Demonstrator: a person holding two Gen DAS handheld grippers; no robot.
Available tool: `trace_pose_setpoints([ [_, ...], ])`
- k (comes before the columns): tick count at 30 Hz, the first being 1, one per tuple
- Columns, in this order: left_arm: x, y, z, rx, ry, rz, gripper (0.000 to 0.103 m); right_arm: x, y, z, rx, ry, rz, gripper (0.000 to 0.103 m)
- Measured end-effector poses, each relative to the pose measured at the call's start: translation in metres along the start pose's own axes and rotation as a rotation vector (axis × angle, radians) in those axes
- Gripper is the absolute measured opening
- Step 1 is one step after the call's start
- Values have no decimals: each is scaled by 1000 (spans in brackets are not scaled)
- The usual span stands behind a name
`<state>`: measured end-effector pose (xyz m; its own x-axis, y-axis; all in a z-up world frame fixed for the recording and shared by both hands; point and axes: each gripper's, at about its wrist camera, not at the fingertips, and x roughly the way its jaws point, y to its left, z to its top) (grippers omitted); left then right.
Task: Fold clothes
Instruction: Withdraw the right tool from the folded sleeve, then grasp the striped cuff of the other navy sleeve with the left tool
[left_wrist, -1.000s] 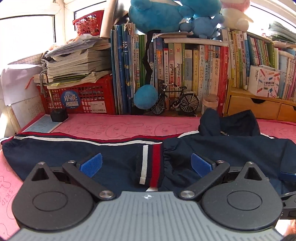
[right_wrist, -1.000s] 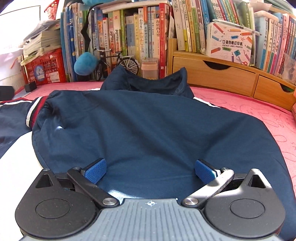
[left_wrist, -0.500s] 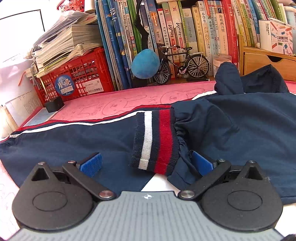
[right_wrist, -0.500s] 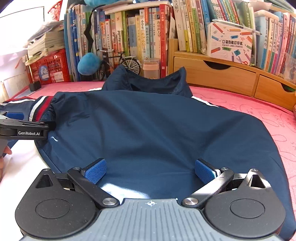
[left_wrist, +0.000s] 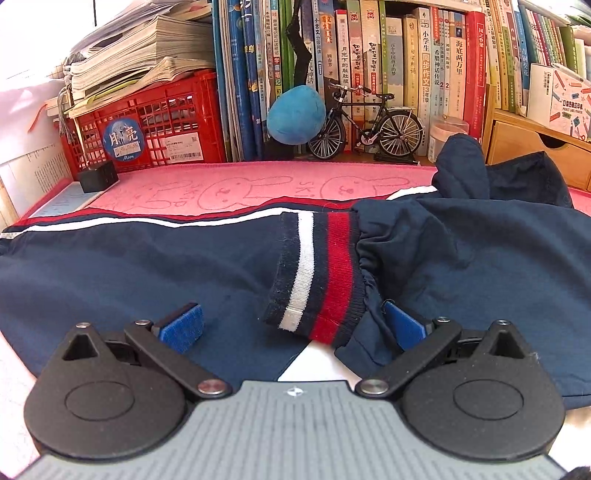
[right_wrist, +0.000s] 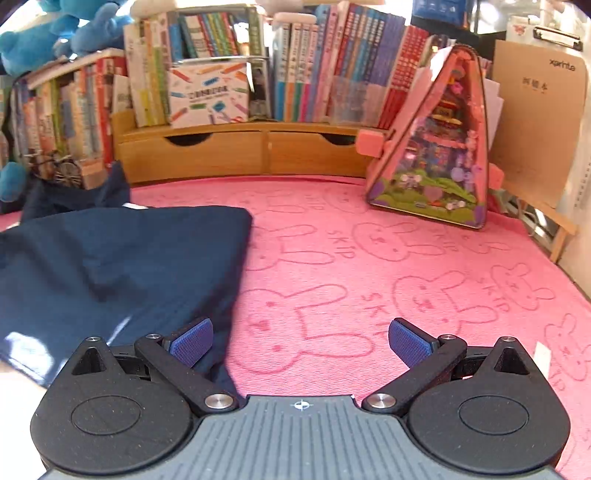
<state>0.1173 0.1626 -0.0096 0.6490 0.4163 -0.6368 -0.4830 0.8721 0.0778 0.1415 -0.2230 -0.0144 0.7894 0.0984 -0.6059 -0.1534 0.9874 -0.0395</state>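
A: Where does the garment lie?

B: The navy jacket (left_wrist: 461, 258) is spread on the pink rabbit-print mat (left_wrist: 229, 188) that covers the counter. One sleeve (left_wrist: 129, 266) stretches to the left with a white and red stripe along its far edge. The ribbed cuff (left_wrist: 317, 273), striped navy, white and red, is folded over and rests on top of that sleeve.

A: And the left gripper?

B: The left gripper (left_wrist: 291, 325) is low over the jacket with its fingers (left_wrist: 183, 326) spread wide and released. The cuff's near end sits between them; the right pad is tucked against the gathered fabric just beside the cuff, the left pad is over the flat sleeve. Nothing is pinched.

A: The right one?

B: The right gripper (right_wrist: 301, 341) faces the jacket's other edge. Its fingers (right_wrist: 410, 341) are also apart, holding nothing. The left pad is over the dark hem, the right pad over bare mat. The view is somewhat blurred.

A: What is around?

B: Behind the jacket in the left wrist view: a row of books (left_wrist: 388, 66), a model bicycle (left_wrist: 369, 125), a blue plush ball (left_wrist: 295, 114), a red crate (left_wrist: 155, 125) under stacked papers. In the right wrist view: a wooden drawer unit (right_wrist: 236, 147) and a pink triangular toy house (right_wrist: 436, 147), well apart from the jacket.
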Motion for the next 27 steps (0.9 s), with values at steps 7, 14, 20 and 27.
trace_pose_setpoints([
  [7,0,-1,1,-9,3,-5,103,-5,12,2,-34,0,-33,103],
  [14,1,5,1,-41,15,-31,103,-23,3,-3,-33,-43,-85,103],
  [20,1,6,2,-41,16,-30,103,-28,25,-14,-60,38,307,103],
  [27,1,4,2,-31,16,-51,103,0,-18,-23,94,54,52,103],
])
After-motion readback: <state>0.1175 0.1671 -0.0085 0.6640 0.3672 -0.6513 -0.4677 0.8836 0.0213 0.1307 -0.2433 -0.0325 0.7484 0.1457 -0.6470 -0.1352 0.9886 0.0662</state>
